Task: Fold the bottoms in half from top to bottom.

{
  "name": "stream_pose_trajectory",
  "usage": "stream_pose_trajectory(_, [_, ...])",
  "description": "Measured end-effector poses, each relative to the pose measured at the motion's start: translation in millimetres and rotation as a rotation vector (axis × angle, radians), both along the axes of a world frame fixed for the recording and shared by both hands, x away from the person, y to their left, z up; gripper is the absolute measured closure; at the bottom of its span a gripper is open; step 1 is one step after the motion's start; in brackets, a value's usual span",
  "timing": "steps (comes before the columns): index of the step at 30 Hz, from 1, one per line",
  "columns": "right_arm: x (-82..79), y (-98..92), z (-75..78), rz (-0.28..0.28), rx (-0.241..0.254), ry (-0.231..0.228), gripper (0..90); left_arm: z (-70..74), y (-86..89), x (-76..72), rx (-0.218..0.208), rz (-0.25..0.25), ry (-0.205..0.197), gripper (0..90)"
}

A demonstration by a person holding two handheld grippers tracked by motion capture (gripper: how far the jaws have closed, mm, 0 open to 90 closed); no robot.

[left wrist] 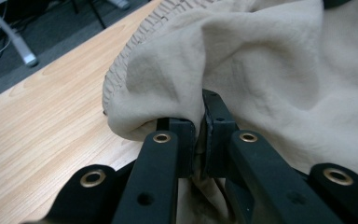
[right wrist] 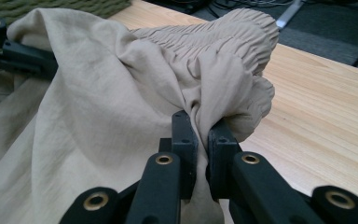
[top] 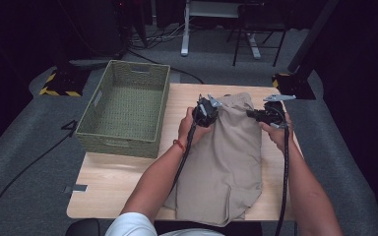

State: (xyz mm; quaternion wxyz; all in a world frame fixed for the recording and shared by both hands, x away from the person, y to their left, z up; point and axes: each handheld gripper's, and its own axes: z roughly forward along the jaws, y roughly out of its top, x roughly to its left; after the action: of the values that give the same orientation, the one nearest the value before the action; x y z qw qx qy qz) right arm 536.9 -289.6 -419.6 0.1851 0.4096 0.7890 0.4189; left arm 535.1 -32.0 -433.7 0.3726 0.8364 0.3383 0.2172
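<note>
High view first: we've got beige shorts (top: 226, 157) mid-frame on the wooden table (top: 108, 182), woven basket (top: 128, 105) upper left. Our left gripper (top: 207, 109) and right gripper (top: 268, 114) sit at the shorts' top edge. Left gripper view: jaws pinched tight on a fold of fabric (left wrist: 242, 70). Right gripper view: same deal, clamped on cloth by the gathered waistband (right wrist: 223, 37).
</note>
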Motion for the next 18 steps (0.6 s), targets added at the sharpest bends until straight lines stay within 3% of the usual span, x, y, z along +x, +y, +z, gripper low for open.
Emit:
stream_pose_trajectory(3, [10.8, -1.1, -4.6, -0.021, -0.021, -0.004, 84.7, -2.6, -4.5, 11.4, 0.021, 0.009, 0.008, 84.7])
stream_pose_trajectory(5, [17.8, -4.3, -1.7, -0.036, -0.011, -0.020, 84.8, 6.5, -5.4, 20.0, -0.016, 0.027, 0.008, 84.5])
stream_pose_trajectory(7, [20.8, -6.7, 9.3, -0.044, 0.008, -0.056, 84.7, 19.6, -5.8, 19.3, -0.020, 0.038, -0.029, 83.8])
stream_pose_trajectory(9, [14.8, -8.6, 27.7, -0.023, 0.061, -0.124, 84.7, 36.0, -3.8, 11.0, -0.020, 0.038, -0.082, 82.0])
stream_pose_trajectory(11, [0.6, -9.3, 42.9, 0.034, 0.089, -0.186, 84.4, 49.2, -0.6, -7.2, 0.008, 0.029, -0.146, 79.6])
stream_pose_trajectory(13, [-17.6, -10.3, 51.5, 0.111, 0.095, -0.242, 84.4, 52.2, 3.5, -35.7, 0.021, -0.024, -0.200, 80.3])
stream_pose_trajectory(14, [-29.0, -11.4, 53.9, 0.147, 0.095, -0.263, 84.3, 49.0, 6.5, -54.7, 0.071, -0.059, -0.241, 80.3])
stream_pose_trajectory(16, [-53.0, -13.9, 52.1, 0.232, 0.087, -0.289, 84.2, 39.7, 12.1, -77.8, 0.099, -0.102, -0.257, 78.8])
stream_pose_trajectory(18, [-76.1, -14.8, 43.6, 0.301, 0.086, -0.291, 84.2, 26.7, 20.6, -99.8, 0.101, -0.157, -0.246, 78.2])
